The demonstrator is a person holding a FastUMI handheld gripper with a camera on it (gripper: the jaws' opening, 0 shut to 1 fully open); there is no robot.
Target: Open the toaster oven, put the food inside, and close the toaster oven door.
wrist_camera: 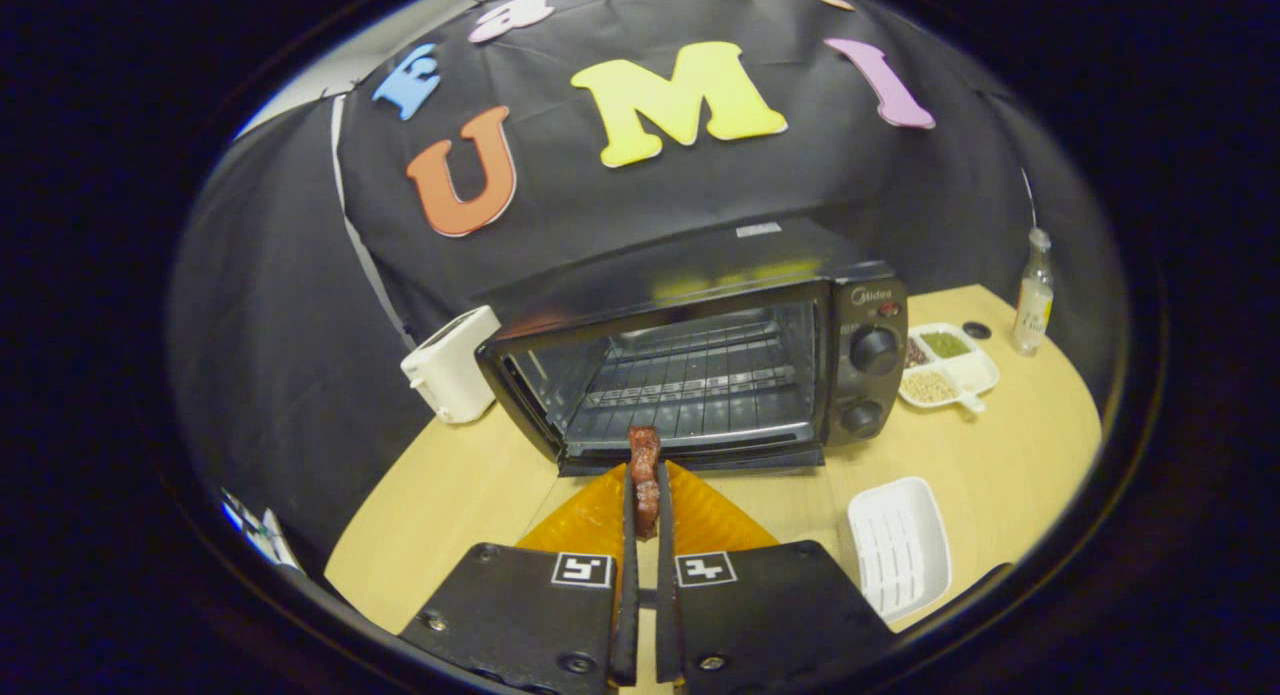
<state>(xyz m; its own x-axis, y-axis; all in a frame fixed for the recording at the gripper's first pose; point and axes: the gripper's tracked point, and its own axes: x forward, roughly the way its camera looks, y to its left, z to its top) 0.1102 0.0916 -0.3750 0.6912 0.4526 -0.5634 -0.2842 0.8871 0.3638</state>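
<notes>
Gripper view: gripper (646,510) clamped on food strip (645,475), lengthwise toward the open toaster oven (700,375).

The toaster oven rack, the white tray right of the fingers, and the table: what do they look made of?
Toaster oven rack: apparently bare metal wire, thin bars glinting. White tray: likely moulded plastic, matte with ribbed floor. Table: pale wood-look surface, possibly laminate, smooth and even. The gripper is shut on the food, short of the open oven.
</notes>
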